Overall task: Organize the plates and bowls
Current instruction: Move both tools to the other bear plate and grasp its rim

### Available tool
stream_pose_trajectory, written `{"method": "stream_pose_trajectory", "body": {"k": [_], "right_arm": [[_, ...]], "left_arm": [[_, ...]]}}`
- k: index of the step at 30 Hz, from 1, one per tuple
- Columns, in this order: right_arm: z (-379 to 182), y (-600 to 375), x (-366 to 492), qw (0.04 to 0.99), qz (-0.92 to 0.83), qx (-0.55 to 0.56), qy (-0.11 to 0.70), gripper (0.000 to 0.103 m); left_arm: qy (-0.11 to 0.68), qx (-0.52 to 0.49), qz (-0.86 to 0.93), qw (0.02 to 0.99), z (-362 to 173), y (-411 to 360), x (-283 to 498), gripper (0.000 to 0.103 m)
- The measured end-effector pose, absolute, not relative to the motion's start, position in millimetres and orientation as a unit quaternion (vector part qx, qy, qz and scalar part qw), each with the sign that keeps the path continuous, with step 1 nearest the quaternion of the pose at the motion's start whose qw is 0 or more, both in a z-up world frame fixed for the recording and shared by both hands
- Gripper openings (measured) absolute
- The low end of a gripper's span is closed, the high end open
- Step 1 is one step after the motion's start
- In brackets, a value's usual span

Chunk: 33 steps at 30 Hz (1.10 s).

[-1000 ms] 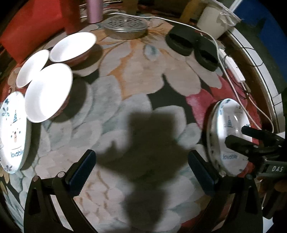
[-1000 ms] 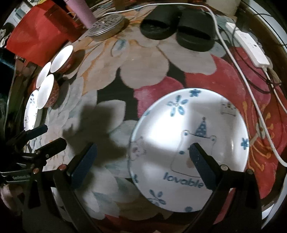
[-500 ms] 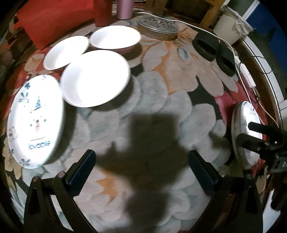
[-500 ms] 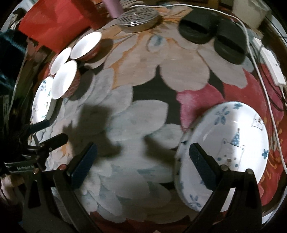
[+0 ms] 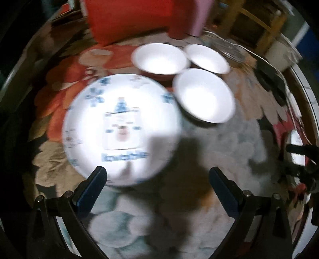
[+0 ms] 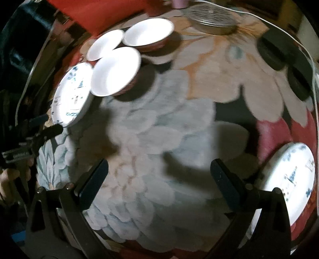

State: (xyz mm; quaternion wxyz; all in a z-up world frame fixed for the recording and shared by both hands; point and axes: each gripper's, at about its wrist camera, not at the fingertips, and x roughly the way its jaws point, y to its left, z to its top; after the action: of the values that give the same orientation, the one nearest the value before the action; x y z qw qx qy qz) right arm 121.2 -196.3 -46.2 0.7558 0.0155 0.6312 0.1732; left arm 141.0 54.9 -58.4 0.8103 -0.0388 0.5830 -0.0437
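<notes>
1. Seen from the left wrist camera, the left gripper (image 5: 155,177) hovers with its fingers spread wide and nothing between them, above a floral rug (image 5: 199,209). A printed plate (image 5: 121,130) with blue flowers and a cartoon figure lies flat just beyond the left fingertip, blurred. Three white bowls cluster at its far right: the nearest bowl (image 5: 204,96) almost touches the plate's rim, a second bowl (image 5: 160,58) sits behind the plate, and a third bowl (image 5: 207,57) lies farthest right. A red cushion (image 5: 129,18) stands at the far edge. At the right edge a second printed plate (image 5: 297,147) shows as a sliver beside the dark fingers of the other gripper.

2. Seen from the right wrist camera, the right gripper (image 6: 159,177) also has its fingers spread, gripping nothing, over the rug's pale petals. The second printed plate (image 6: 289,179) lies on the rug at near right, just outside the right finger. Far left, the first plate (image 6: 71,97) sits with the three bowls (image 6: 115,71) grouped at its far side, the nearest bowl overlapping its rim. The left gripper (image 6: 45,125) reaches in from the left edge, close to that plate. A round metal lid (image 6: 212,19) and two black slippers (image 6: 273,51) lie far right, with a white cable (image 6: 295,41) running past them.
</notes>
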Motion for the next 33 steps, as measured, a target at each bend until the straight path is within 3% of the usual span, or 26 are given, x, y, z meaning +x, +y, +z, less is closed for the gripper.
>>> {"method": "stream_pose_trajectory", "body": {"k": [11,15,17,20,22,24,25,28,32,33], "right_arm": [[-69,-107,132,0.73,0.207,0.062,0.649,0.101],[-82,-81,139,0.723,0.198,0.089,0.656,0.079],[-88,-70,144,0.722,0.189,0.099,0.658,0.074],[-96,-54,155,0.724,0.175,0.121,0.656,0.058],[-101,-46,160,0.728,0.164,0.126,0.654,0.047],[-105,-39,165,0.735,0.15,0.129,0.649,0.039],[-106,-37,166,0.738,0.144,0.131,0.646,0.038],[-111,-34,167,0.746,0.127,0.134,0.64,0.022],[-114,-36,169,0.751,0.125,0.14,0.633,0.02],[-113,-36,169,0.752,0.127,0.135,0.633,0.02]], "left_arm": [[0.583,-0.106,0.034,0.805,-82,158,165,0.102],[0.579,-0.114,0.028,0.807,-89,177,177,0.101],[0.583,-0.116,0.026,0.804,-95,183,182,0.099],[0.597,-0.123,0.024,0.793,-107,189,190,0.084],[0.603,-0.135,0.027,0.786,-115,192,195,0.081],[0.606,-0.142,0.026,0.782,-121,192,197,0.059],[0.61,-0.143,0.027,0.779,-124,191,199,0.056],[0.605,-0.146,0.033,0.782,-126,190,203,0.054],[0.602,-0.16,0.01,0.782,-125,186,211,0.028],[0.603,-0.155,0.015,0.783,-124,185,211,0.028]]}}
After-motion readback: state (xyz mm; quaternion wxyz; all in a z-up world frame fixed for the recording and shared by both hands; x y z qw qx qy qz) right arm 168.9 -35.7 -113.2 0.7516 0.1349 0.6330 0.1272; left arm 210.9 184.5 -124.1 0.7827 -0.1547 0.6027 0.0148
